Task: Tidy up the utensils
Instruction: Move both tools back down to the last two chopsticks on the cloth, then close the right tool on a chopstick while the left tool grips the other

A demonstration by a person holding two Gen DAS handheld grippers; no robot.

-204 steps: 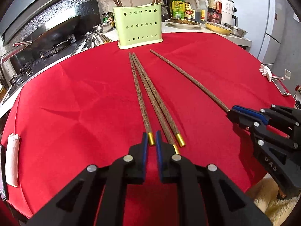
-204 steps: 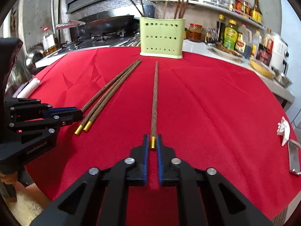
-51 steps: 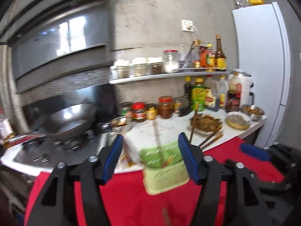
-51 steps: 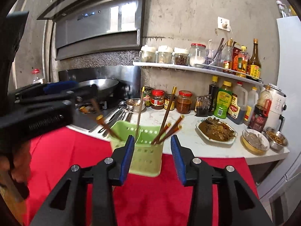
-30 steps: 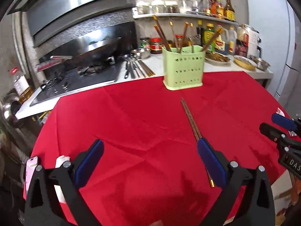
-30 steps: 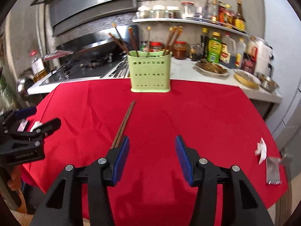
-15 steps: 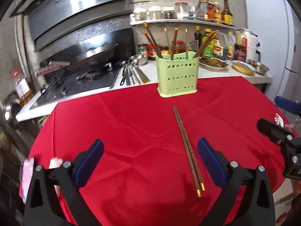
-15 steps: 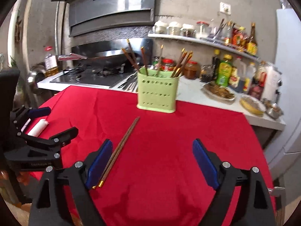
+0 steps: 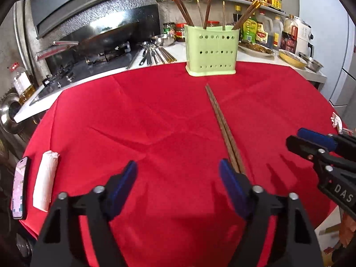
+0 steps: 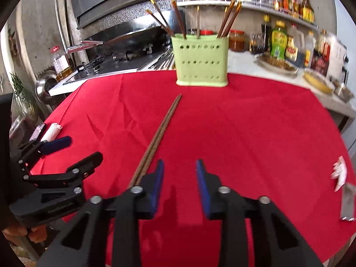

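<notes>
Two brown wooden chopsticks point(image 9: 222, 124) lie side by side on the red tablecloth point(image 9: 133, 120), pointing at the green perforated holder point(image 9: 211, 51), which stands at the far edge with several chopsticks in it. My left gripper point(image 9: 176, 166) hovers low over the cloth, its jaws closing with nothing between them; the pair's near ends pass behind its right finger point(image 9: 231, 184). In the right wrist view the chopsticks point(image 10: 160, 133) run just left of my right gripper point(image 10: 179, 164), whose jaws are closing, still apart and empty. The holder point(image 10: 201, 60) stands ahead of it.
A phone point(image 9: 20, 189) and a rolled white napkin point(image 9: 45, 178) lie at the cloth's left edge. A stove with a wok point(image 9: 100, 35) is behind on the left. Bottles and dishes point(image 9: 289, 57) crowd the counter. A white scrap point(image 10: 339, 173) lies at the right edge.
Both grippers have sunk toward the table and their jaws have narrowed, the right much more. Of the several chopsticks lying on the cloth earlier, two are left.
</notes>
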